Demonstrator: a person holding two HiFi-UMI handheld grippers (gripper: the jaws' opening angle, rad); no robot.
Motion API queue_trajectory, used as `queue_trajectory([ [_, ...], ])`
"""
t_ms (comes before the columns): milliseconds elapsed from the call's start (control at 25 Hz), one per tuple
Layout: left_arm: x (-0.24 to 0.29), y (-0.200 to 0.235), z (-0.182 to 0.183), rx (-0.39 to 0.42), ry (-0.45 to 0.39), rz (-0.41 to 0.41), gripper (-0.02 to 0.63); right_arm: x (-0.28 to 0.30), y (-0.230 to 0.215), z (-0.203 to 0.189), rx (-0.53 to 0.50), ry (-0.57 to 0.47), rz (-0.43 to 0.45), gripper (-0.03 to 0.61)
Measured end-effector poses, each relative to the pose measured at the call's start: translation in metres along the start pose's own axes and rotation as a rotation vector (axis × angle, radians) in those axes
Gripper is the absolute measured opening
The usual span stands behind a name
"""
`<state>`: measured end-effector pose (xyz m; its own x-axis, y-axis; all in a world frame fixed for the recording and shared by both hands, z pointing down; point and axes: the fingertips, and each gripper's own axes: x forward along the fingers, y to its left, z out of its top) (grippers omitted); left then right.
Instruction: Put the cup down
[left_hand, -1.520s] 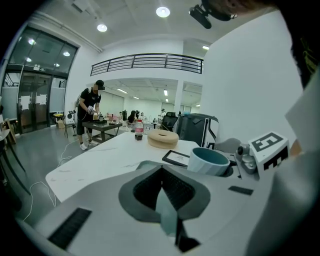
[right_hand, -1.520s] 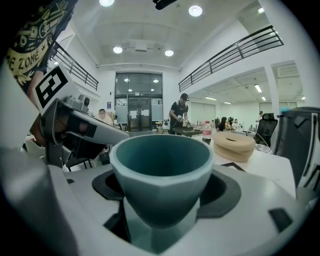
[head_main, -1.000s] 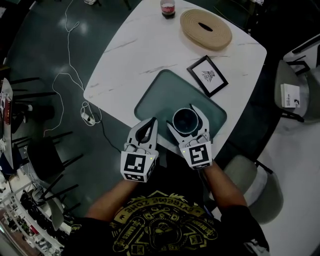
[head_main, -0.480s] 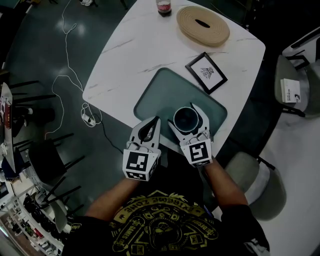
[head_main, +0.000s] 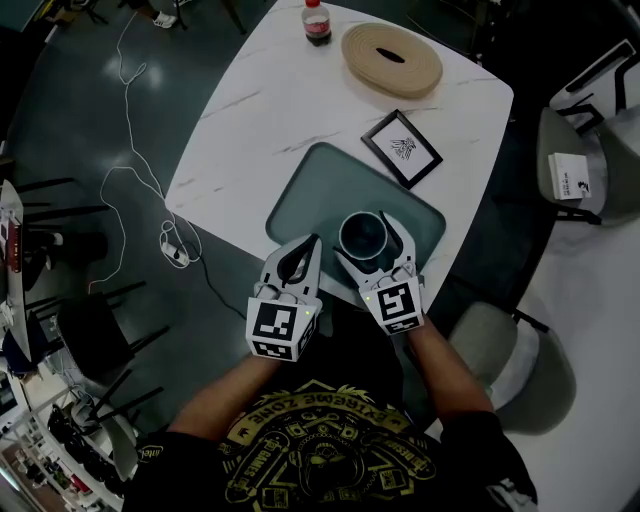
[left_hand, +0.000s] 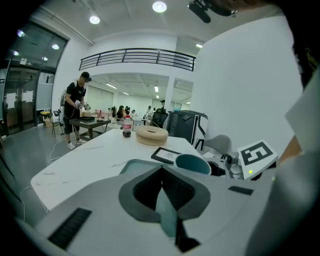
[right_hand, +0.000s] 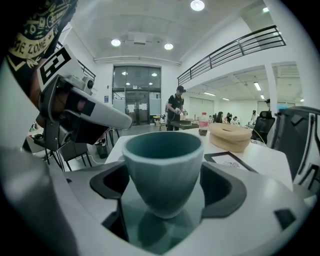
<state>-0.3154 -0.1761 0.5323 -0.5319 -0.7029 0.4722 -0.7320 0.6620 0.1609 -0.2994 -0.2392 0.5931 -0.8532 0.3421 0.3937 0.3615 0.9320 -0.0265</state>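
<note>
Right gripper view: reflection under cup (right_hand: 162, 170)

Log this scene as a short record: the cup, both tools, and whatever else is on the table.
cup: upright on the green mat, between the right tool's jaws
right tool: jaws opening, cup between them
left tool: shut, empty, left of the cup
table: also holds a framed picture, a woven ring and a bottle
</note>
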Motion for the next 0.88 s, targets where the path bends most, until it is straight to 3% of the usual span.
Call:
queue_trajectory([
  [400, -0.021, -0.004, 0.025, 0.026, -0.068, -0.033, 0.011, -0.037, -0.008, 0.015, 0.053, -0.021, -0.137, 0.426],
  [760, -0.059, -0.003, 0.047, 0.074, -0.141, -0.092, 0.011, -0.082, 0.014, 0.060, 0.109, -0.047, -0.290, 0.421],
  [880, -0.072, -0.003, 0.055, 0.102, -0.171, -0.114, 0.011, -0.091, 0.029, 0.070, 0.124, -0.045, -0.327, 0.325],
])
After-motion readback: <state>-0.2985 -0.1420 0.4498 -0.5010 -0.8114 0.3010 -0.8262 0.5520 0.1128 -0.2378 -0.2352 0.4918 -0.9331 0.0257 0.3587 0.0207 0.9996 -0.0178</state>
